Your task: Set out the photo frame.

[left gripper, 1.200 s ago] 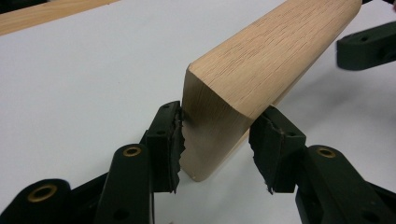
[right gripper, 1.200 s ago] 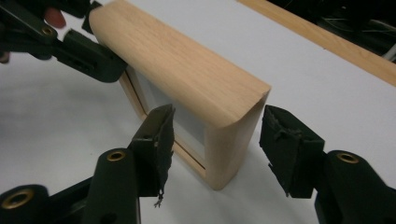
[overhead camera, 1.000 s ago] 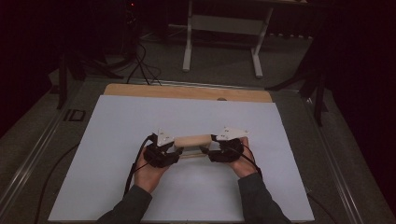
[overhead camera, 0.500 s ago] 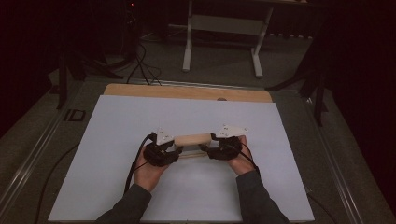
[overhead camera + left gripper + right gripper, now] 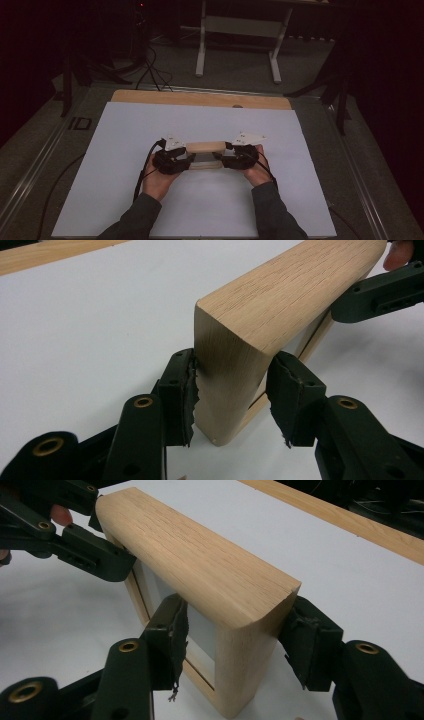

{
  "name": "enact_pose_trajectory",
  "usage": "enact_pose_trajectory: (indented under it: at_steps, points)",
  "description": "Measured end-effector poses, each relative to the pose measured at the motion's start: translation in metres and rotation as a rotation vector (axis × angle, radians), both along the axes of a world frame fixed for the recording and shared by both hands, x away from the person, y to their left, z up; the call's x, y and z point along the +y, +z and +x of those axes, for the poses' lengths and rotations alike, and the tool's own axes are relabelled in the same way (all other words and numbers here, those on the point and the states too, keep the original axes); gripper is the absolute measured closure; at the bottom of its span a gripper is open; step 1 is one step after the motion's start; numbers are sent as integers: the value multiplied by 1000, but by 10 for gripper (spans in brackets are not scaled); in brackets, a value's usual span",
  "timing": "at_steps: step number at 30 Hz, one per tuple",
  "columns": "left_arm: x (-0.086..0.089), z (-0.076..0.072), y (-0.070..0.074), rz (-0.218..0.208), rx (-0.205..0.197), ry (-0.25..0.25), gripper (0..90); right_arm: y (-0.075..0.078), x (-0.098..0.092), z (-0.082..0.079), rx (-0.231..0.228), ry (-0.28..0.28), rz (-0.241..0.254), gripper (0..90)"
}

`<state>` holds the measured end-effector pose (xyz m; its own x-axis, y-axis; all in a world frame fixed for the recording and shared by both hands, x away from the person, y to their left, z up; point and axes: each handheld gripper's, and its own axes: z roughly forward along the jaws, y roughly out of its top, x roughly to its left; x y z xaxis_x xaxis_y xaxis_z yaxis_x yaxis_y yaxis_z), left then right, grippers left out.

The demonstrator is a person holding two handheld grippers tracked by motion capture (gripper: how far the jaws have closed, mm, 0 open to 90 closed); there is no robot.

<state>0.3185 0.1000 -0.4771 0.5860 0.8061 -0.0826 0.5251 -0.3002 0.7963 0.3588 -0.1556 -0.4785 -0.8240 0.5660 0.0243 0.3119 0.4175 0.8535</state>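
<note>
**Q:** Where was the frame [image 5: 205,148] located, and how was it held?

**A:** The frame was found standing on edge on the sheet [image 5: 150,125], near centre and slightly toward 6 o'clock. Its 9 o'clock end was clamped in the left gripper [image 5: 186,159], set at a medium width, with both pads seated on the wood. Its 3 o'clock end was enclosed by the right gripper [image 5: 226,159]. The jaws of that gripper had just been closing with the end post between them. In the right gripper view, one pad [image 5: 305,635] was seen against the outer corner. The other pad [image 5: 176,630] was seen just short of the post, over the inner opening. The right grip was therefore judged not yet made.

**Q:** How was the step judged best completed?

**A:** The following points were noted:

1. The left clamp was to be kept steady, so that the frame was not tipped off its edge.
2. The right jaws were to be closed slowly and squarely across the post, not onto the thin inner panel.
3. Both pads were to be seated on solid wood before any load was taken.
4. Equal height at both ends was advised, since a twist between the grippers was judged the main risk.
</note>
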Motion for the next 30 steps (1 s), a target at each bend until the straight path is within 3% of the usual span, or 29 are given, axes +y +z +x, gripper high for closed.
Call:
enact_pose_trajectory:
  at_steps: [16,23,26,30]
  points:
    - [14,10,4,2,-19,29,520,0,14,4,13,-12,3,508]
    - [15,15,4,-17,-19,43,523,0,17,7,22,-29,13,514]
    - [16,15,6,-36,-23,65,586,0,16,10,23,-39,12,518]
    - [15,16,6,-44,-21,78,582,0,16,13,29,-33,14,520]
